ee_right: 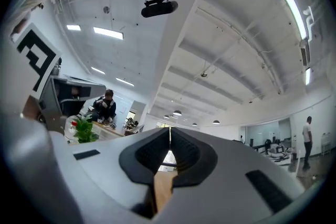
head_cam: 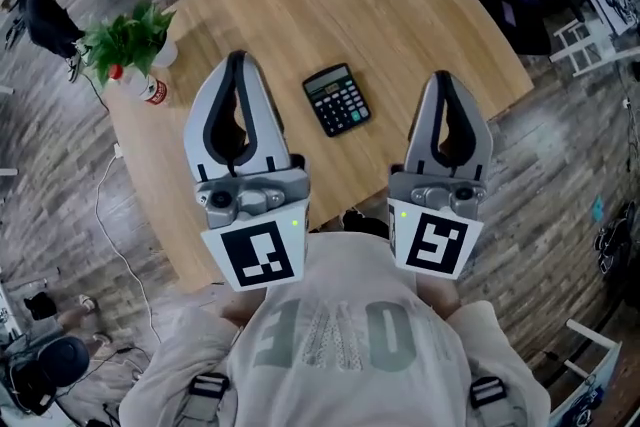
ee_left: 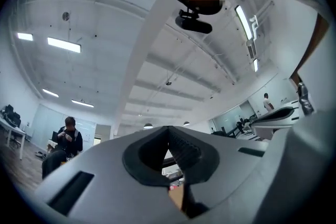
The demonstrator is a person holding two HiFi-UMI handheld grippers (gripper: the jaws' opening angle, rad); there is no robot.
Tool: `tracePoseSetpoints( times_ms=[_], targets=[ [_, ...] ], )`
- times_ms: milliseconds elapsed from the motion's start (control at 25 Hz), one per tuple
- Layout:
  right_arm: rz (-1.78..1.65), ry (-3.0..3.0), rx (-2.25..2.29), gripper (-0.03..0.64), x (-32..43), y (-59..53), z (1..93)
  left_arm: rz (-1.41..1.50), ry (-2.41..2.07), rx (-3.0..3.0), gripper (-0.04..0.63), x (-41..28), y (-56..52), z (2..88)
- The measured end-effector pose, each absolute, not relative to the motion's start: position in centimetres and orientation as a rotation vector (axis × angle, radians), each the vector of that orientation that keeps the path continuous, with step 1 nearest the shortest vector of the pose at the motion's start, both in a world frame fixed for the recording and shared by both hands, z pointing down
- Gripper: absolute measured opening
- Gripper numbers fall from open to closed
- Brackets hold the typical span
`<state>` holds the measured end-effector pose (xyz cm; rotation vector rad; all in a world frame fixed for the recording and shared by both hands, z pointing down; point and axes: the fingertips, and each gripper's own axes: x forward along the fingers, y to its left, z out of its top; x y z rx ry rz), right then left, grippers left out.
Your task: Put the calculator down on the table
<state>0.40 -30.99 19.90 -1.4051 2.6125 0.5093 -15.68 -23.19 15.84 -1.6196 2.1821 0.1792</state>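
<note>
One calculator (head_cam: 337,99) lay flat and face up on the round wooden table (head_cam: 420,5), near the middle of the half nearer the person. Its long axis ran away from the person, skewed a little. The display end pointed to the far side and slightly left; the key end pointed back and slightly right.

Count: one calculator, one table, two grippers, one potted plant (head_cam: 125,40) at the table's left edge, and one small red-and-white container (head_cam: 151,89) just beside the plant.

The left gripper (head_cam: 237,60) was clenched, its jaws meeting at the tips with nothing between them. Through the gap behind the tips only the room and a strip of tabletop showed. The right gripper (head_cam: 441,75) was likewise clenched and empty, its tips pressed together.

Both were held up in front of the person's chest with tips aimed away. The calculator sat between them in the head view, apart from both and touched by neither.
</note>
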Motion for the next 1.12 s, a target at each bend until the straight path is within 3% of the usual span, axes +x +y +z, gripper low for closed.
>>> tracePoseSetpoints(
  times_ms=[1120],
  targets=[
    [0.524,2.668,-1.324,0.020,-2.2,-30.5,19.3,0.091,2.166,-1.651,0.009,-14.6,-24.2,16.9]
  ],
)
